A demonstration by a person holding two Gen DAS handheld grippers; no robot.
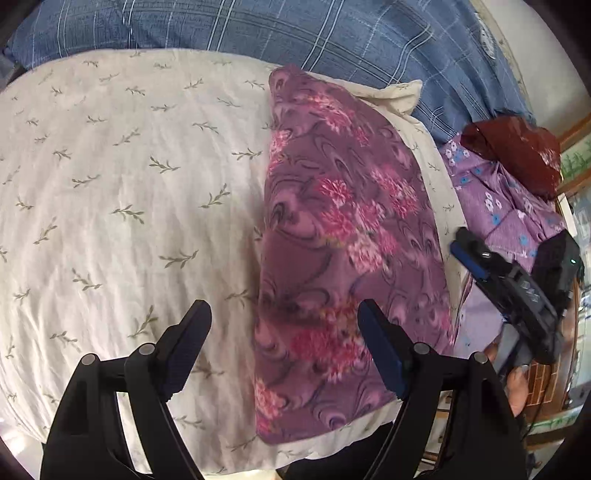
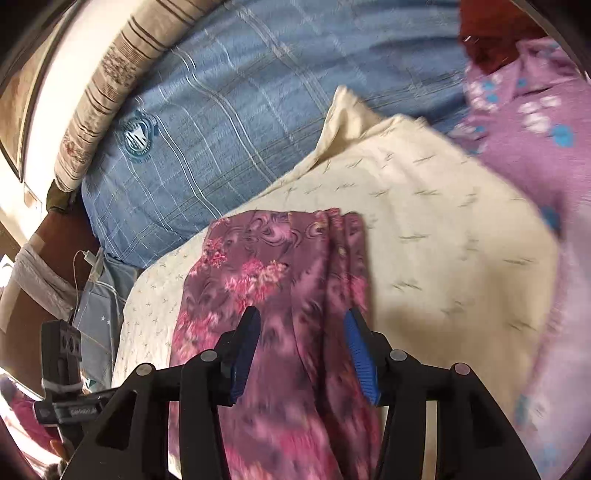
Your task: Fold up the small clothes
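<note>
A purple garment with pink flowers point(image 1: 332, 258) lies folded in a long strip on the right part of a cream cushion with a leaf print point(image 1: 122, 192). My left gripper point(image 1: 284, 317) is open and empty, hovering over the garment's left edge near its near end. In the right wrist view the same garment point(image 2: 277, 280) runs away from me on the cream cushion point(image 2: 443, 251). My right gripper point(image 2: 301, 321) is open just above the garment's near part; nothing is held. The right gripper also shows in the left wrist view point(image 1: 517, 280) at the far right.
A blue checked blanket point(image 1: 295, 33) lies behind the cushion. A lilac garment with blue and white flowers point(image 1: 498, 206) and a dark red cloth point(image 1: 517, 155) lie right of the cushion. The lilac garment point(image 2: 535, 122) fills the right side of the right wrist view. A striped pillow point(image 2: 110, 74) is at the far left.
</note>
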